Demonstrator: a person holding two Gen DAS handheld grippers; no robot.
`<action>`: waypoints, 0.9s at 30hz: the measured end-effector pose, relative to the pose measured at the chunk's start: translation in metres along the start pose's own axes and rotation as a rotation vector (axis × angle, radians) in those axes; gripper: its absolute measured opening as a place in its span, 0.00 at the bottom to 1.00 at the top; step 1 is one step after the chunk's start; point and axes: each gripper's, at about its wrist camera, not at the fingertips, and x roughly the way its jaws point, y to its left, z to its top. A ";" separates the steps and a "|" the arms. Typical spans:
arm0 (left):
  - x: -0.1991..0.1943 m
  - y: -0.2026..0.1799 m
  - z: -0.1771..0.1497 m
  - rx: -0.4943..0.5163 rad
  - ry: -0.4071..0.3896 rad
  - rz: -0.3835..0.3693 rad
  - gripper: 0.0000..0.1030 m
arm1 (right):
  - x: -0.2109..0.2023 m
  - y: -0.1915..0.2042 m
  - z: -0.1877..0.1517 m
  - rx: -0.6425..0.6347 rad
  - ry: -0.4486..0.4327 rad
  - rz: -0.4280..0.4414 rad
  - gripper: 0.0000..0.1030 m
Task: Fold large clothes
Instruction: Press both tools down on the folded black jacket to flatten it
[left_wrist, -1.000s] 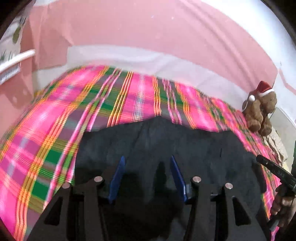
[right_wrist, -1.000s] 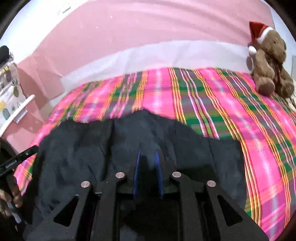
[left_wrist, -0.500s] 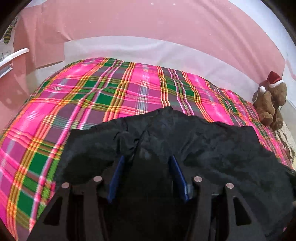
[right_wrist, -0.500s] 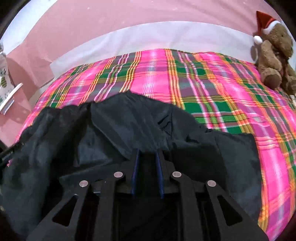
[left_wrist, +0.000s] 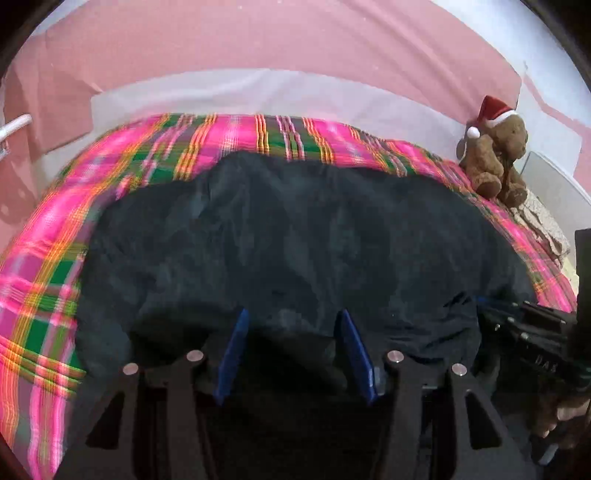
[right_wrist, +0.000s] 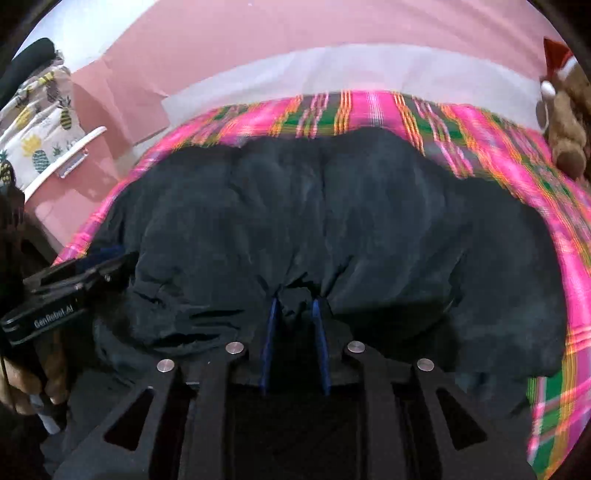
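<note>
A large dark garment (left_wrist: 295, 229) lies spread over a pink plaid bedspread (left_wrist: 44, 258). My left gripper (left_wrist: 292, 314) holds the garment's near edge, with a thick bunch of cloth filling the gap between its blue pads. In the right wrist view the same garment (right_wrist: 332, 206) puckers into my right gripper (right_wrist: 294, 301), whose narrow jaws pinch a fold of it. Each gripper shows in the other's view: the right gripper (left_wrist: 524, 321) at the garment's right edge, the left gripper (right_wrist: 74, 280) at its left edge, each with a hand behind it.
A brown teddy bear (left_wrist: 495, 158) in a red hat sits at the bed's far right corner. A pink and white wall runs behind the bed. A pineapple-print cloth (right_wrist: 40, 122) and a white rail (right_wrist: 74, 144) stand to the left.
Both grippers have sunk toward the bed with the garment's edge in them. The cloth, lifted and rumpled before, now lies flatter and reaches farther across the plaid.
</note>
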 end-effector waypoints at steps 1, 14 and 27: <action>0.002 0.002 -0.001 -0.009 -0.005 -0.006 0.54 | 0.004 -0.004 -0.002 0.016 -0.005 0.011 0.19; -0.033 -0.025 -0.024 0.030 0.040 -0.046 0.53 | -0.034 0.020 -0.022 -0.005 -0.012 0.007 0.21; -0.008 -0.025 -0.035 0.029 0.063 -0.002 0.53 | 0.004 0.020 -0.031 -0.021 0.037 -0.040 0.22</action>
